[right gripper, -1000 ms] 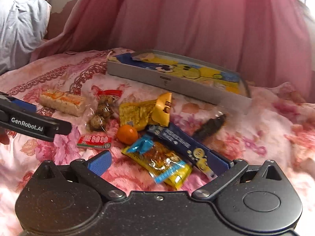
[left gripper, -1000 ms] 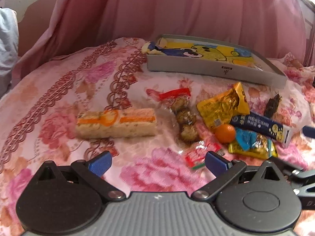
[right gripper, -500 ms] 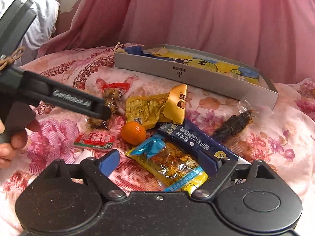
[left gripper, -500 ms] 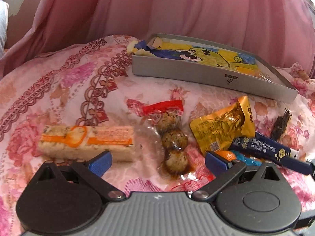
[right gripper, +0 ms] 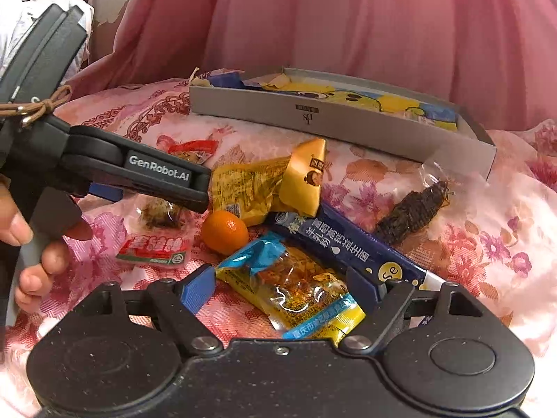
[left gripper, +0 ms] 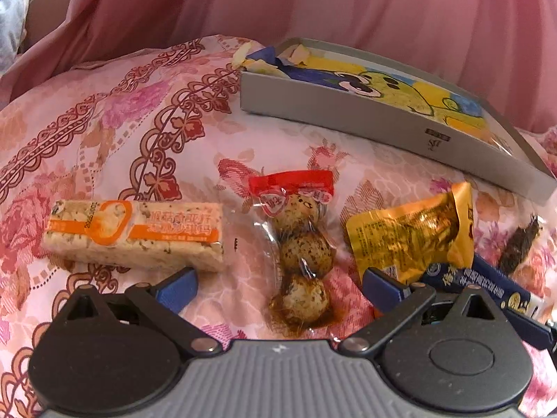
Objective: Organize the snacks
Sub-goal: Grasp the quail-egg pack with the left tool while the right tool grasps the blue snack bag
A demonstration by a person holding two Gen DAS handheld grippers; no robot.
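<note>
Blue-padded left gripper: fingers spread, straddling the quail-egg pack on the floral bedspread.
Rice bar: left of eggs.
Right gripper: fingers spread around the yellow-blue snack packet.
Grey box: behind the snacks.

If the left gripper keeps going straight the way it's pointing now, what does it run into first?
Most likely the clear pack of speckled eggs, which lies lengthwise between the open fingers of the left gripper. The rice bar sits off to its left, the yellow packet to its right. Height above the bedspread is unclear.
</note>
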